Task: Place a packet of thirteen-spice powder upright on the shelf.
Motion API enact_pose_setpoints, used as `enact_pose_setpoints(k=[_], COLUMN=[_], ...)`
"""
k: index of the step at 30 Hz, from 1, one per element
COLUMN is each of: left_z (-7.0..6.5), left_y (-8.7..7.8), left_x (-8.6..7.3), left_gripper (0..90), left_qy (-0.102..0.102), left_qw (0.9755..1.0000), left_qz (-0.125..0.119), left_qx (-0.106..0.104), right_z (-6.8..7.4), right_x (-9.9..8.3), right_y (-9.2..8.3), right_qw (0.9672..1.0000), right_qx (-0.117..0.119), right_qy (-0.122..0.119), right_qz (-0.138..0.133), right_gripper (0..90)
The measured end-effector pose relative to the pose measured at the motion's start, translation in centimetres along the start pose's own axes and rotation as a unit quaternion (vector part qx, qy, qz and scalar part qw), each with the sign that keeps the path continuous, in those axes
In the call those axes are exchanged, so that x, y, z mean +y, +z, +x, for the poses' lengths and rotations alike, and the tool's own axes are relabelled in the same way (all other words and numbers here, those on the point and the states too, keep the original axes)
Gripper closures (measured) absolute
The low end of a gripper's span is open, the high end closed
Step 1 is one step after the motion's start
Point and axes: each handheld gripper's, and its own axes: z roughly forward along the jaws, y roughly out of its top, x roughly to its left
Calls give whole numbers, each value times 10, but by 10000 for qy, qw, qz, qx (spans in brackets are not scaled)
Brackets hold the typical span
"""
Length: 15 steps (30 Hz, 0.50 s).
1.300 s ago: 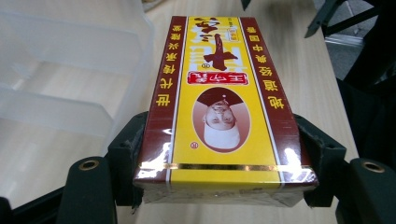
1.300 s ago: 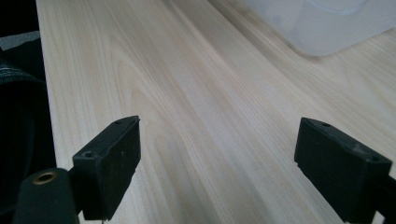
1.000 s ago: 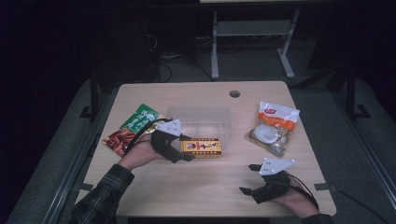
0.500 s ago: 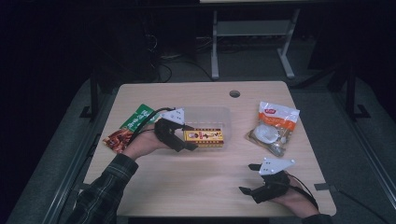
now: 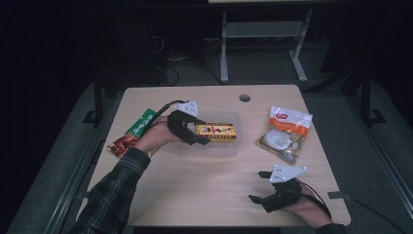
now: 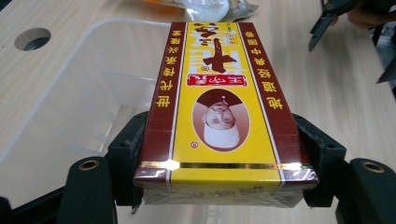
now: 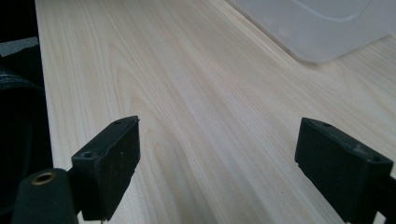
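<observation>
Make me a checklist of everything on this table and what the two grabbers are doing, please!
Surface: light wooden table with a round hole.
Job's things: yellow and red box held over the clear plastic tub.
Clutter: green and red packets at the left; orange and white snack bag at the right.
Grippers: left gripper clamped on the box; right gripper open, holding nothing, low over the table.
Cables: black cable from the left gripper.
Surroundings: dark room, metal frame behind.

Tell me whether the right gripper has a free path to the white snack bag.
Probably yes. The right gripper rests open near the table's front edge, and only bare wood lies between it and the snack bag; the left gripper is busy with the yellow box.
</observation>
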Motion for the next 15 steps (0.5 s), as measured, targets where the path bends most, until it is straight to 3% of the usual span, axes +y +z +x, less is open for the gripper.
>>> enact_pose_setpoints(k=[5,8,9,15], left_z=[12,17,18,25], left_y=[5,8,10,22], left_x=[4,7,8,13], left_gripper=[315,315,315,314], left_qy=[-75,10,-99,-21], left_qw=[10000,9999,9999,9994], left_qz=[35,129,94,348], left_qx=[24,53,16,58], right_z=[0,1,0,0], right_x=[0,1,1,1], right_y=[1,1,1,0], right_qw=[10000,10000,10000,10000], right_qx=[19,28,30,39], right_qy=[-22,10,-7,-22], right_qz=[-13,-1,-6,-27], right_gripper=[136,136,136,136])
